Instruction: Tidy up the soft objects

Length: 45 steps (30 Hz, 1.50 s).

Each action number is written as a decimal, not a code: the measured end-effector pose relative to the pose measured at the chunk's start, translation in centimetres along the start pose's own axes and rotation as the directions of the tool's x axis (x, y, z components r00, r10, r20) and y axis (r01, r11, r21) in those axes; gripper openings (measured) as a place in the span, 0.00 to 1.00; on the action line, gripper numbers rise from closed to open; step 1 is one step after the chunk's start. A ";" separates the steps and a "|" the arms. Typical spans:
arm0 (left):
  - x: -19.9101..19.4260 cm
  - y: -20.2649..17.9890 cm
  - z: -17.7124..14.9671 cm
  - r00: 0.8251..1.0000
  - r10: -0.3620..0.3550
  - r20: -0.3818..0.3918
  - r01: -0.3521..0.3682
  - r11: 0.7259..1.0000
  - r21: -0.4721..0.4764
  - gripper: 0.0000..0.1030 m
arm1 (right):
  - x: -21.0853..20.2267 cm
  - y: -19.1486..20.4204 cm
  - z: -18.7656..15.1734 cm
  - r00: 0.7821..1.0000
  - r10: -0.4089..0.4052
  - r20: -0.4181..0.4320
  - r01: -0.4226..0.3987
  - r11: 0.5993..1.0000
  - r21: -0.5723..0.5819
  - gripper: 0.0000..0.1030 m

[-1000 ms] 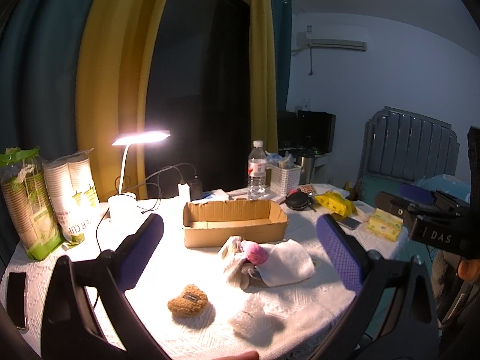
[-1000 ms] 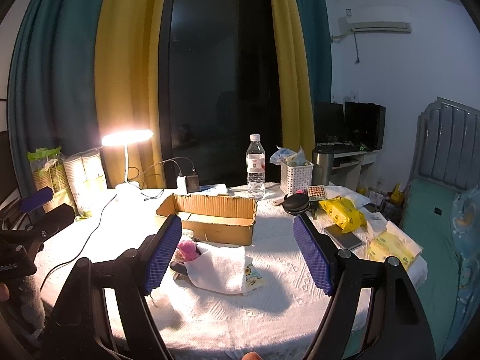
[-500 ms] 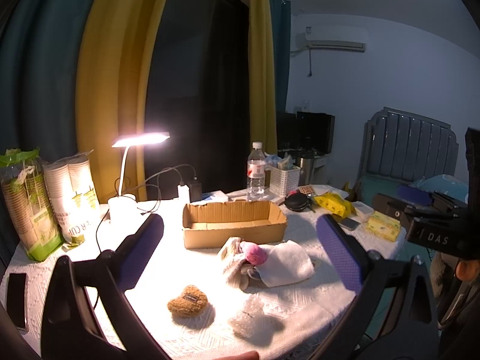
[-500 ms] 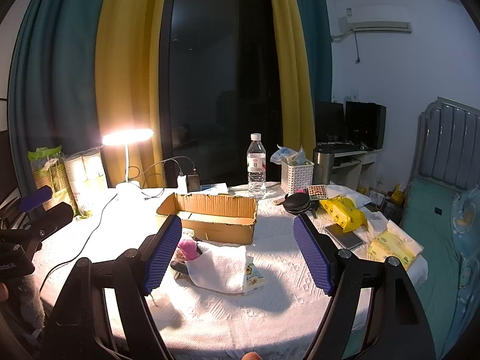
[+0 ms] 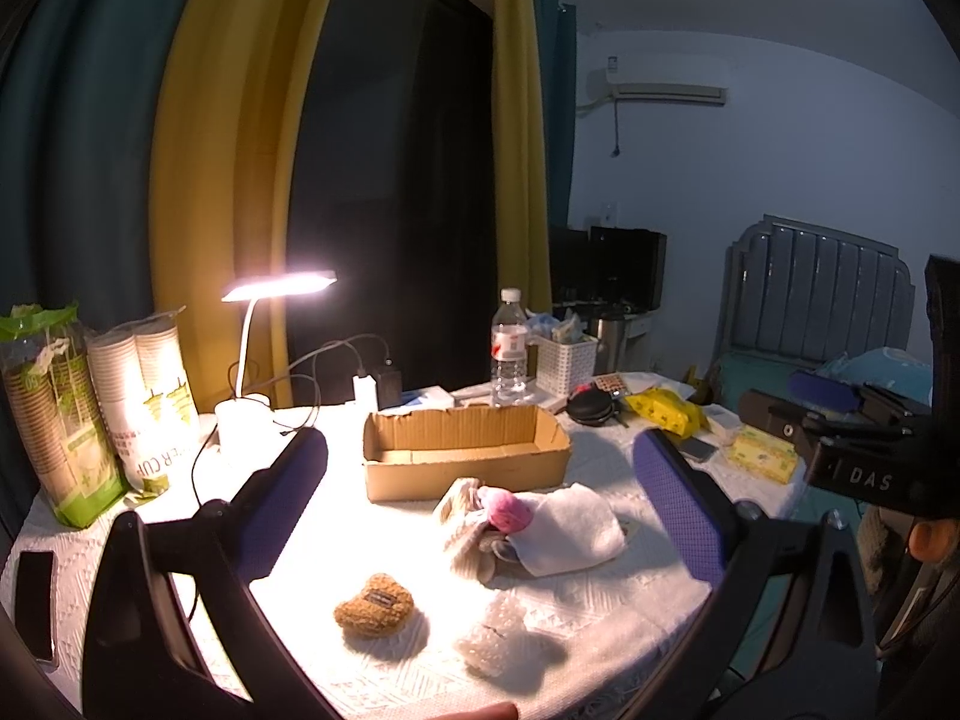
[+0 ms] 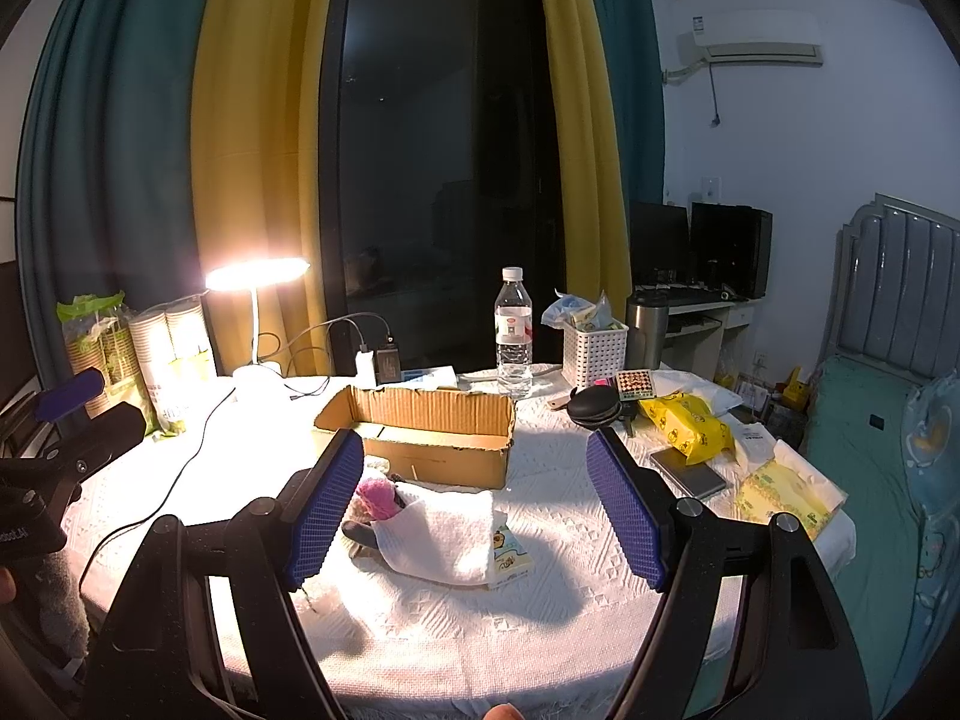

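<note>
An open cardboard box point(image 5: 465, 459) point(image 6: 420, 432) stands mid-table. In front of it lies a pile of soft things: a white towel point(image 5: 570, 531) point(image 6: 441, 534), a pink ball point(image 5: 510, 509) point(image 6: 377, 493) and a cream knit piece point(image 5: 459, 519). A brown plush bear point(image 5: 375, 606) and a bubble-wrap wad point(image 5: 498, 639) lie nearer in the left wrist view. My left gripper point(image 5: 480, 510) is open and empty, held above the near table edge. My right gripper point(image 6: 474, 510) is open and empty, above the towel side.
A lit desk lamp point(image 5: 264, 348), paper cup packs point(image 5: 96, 408), a water bottle point(image 5: 510, 354), a white basket point(image 6: 594, 348), yellow packets point(image 6: 690, 420), two phones point(image 6: 690, 474) point(image 5: 33, 600) and cables crowd the table. A bed point(image 6: 888, 420) stands at the right.
Both grippers stay open and nearly still; the views shift only slightly.
</note>
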State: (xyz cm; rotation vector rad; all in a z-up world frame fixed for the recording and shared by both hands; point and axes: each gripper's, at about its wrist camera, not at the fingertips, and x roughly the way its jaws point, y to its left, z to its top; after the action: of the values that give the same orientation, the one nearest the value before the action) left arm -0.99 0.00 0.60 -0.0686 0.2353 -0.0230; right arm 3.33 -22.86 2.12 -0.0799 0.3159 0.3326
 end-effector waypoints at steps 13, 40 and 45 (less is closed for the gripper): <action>-0.2 -0.2 0.2 1.000 -0.005 0.008 0.005 1.000 0.013 0.99 | 0.0 0.2 -0.1 1.000 0.002 -0.001 -0.002 1.000 -0.002 0.77; 7.5 -0.5 -7.8 0.950 -0.041 -0.310 0.052 0.998 0.027 0.99 | 6.3 -1.2 -4.7 0.983 0.035 -0.179 -0.023 0.997 0.067 0.77; 10.2 -0.8 -10.3 0.915 -0.047 -0.400 0.067 0.997 0.035 0.99 | 8.2 -1.6 -6.0 0.971 0.044 -0.236 -0.025 0.996 0.082 0.77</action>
State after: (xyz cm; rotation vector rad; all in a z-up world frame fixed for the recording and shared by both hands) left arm 6.50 -1.83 -11.72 -0.0217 0.6429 -0.1016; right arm 9.47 -22.62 -6.12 -0.0365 0.5677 0.3454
